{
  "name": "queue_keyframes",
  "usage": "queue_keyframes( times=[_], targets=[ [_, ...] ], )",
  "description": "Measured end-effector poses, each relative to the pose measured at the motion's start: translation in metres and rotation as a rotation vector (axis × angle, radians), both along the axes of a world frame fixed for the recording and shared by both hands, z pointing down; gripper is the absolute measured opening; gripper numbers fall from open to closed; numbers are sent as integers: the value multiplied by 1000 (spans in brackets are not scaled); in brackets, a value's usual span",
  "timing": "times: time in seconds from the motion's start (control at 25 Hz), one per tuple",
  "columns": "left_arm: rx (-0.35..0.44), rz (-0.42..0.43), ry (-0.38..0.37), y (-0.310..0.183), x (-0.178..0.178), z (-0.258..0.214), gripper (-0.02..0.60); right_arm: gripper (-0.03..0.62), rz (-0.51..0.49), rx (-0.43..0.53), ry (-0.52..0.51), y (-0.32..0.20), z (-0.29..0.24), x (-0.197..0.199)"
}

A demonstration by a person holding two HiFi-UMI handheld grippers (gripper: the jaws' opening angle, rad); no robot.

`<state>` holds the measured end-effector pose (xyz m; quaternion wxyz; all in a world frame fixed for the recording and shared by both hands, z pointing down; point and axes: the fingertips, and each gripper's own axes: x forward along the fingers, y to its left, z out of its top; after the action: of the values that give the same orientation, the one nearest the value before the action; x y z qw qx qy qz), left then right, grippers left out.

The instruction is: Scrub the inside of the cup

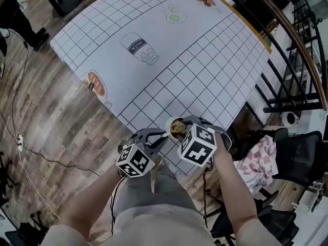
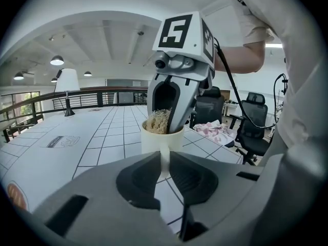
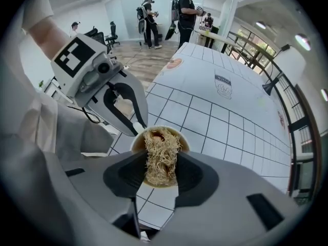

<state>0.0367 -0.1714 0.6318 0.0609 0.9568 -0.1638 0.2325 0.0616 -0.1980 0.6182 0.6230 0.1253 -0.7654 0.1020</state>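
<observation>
Head view – cup: a white cup [image 1: 168, 122] is upright at the near edge of the gridded table [image 1: 205, 60], with a tan fibre scrubber [image 1: 177, 127] inside.
Left gripper view – left gripper [image 2: 164, 170]: its jaws pinch the cup's handle [image 2: 164, 158].
Right gripper view – right gripper [image 3: 161, 177]: its jaws are clamped on the scrubber, which is pushed down into the cup's mouth.

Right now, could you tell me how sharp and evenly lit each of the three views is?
Head view: sharp and evenly lit, no hard shadows on the table. Left gripper view: fisheye with black corners, cup clear, ceiling lamps bright. Right gripper view: same fisheye, scrubber crisp, far people small and soft.
</observation>
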Motion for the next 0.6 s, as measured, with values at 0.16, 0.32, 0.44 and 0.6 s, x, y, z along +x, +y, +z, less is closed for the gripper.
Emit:
queue_keyframes(
  times=[0.16, 0.32, 0.44, 0.6],
  targets=[
    [-10, -57, -21, -7, -5, 3, 63, 144, -16, -125, -108, 9, -13, -2],
    [-5, -74, -34, -11, -7, 3, 66, 146, -36, -111, -132, 14, -44, 1],
    [-1, -57, -34, -10, -7, 3, 65, 147, -27, -33, -84, 4, -45, 5],
    [-14, -55, -19, -11, -1, 2, 63, 149, -46, 17, 7, -2, -12, 8]
  ],
)
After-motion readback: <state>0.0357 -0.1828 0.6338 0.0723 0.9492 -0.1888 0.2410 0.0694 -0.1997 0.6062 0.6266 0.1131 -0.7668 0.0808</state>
